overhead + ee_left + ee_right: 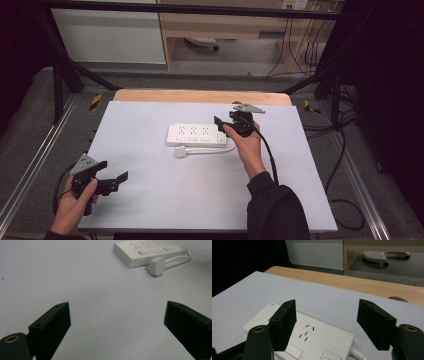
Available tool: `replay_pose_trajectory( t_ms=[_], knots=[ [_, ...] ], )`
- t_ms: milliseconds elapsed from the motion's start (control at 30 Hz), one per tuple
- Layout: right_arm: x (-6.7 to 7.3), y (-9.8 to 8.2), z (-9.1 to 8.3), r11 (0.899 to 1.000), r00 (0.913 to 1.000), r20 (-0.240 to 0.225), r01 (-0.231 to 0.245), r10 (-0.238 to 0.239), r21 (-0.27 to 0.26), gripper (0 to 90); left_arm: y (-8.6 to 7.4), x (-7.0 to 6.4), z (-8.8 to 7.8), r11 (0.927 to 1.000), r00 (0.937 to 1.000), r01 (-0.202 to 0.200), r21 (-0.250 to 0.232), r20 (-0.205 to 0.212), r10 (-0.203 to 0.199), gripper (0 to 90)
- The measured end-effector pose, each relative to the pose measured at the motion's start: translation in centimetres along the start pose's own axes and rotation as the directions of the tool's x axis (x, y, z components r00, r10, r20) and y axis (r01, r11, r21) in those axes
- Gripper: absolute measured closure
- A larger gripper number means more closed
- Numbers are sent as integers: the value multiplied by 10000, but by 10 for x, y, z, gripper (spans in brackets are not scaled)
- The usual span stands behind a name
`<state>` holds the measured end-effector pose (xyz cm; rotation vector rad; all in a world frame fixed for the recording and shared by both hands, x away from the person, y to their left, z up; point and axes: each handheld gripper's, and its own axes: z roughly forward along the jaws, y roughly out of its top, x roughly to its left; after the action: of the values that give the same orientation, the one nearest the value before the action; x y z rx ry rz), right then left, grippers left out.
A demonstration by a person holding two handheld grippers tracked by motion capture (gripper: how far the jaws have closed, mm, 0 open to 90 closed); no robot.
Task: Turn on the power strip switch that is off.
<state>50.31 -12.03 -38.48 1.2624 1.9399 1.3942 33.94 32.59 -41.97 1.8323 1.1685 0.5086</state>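
A white power strip (196, 135) lies flat near the middle of the white table top (160, 200), with a white plug (180, 152) and its looped cable just in front of it. My right gripper (222, 126) hovers at the strip's right end. In the right gripper view its jaws stand apart over that end of the power strip (312, 340), and the pads of the right gripper (327, 315) touch nothing. My left gripper (114, 171) is held low at the front left, open and empty (117, 317), facing the distant strip (147, 252) and plug (157, 265).
A bare wooden strip (200, 96) runs along the table's far edge. Black frame bars, cables on the floor and a wooden cabinet (225, 30) stand beyond the table. The right gripper's black cable trails down along the person's forearm (270, 160).
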Motion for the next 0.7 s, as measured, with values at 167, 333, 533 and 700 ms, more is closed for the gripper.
replay_pose_trajectory(
  t_ms=[167,333,533,700],
  knots=[
    [2,-1,3,9997,9999,85,147,-149,199,365,0,0,0,10000,10000,-1,8,8,1,71],
    [5,0,5,9991,9996,78,269,-272,336,388,0,0,0,10000,10000,-8,22,20,8,71],
    [9,-3,10,9973,9990,-18,456,-455,574,413,0,0,1,10000,10000,-21,35,29,21,70],
    [14,-6,15,9957,9984,-110,568,-561,736,456,0,0,0,10000,10000,-31,32,43,31,71]
  ],
)
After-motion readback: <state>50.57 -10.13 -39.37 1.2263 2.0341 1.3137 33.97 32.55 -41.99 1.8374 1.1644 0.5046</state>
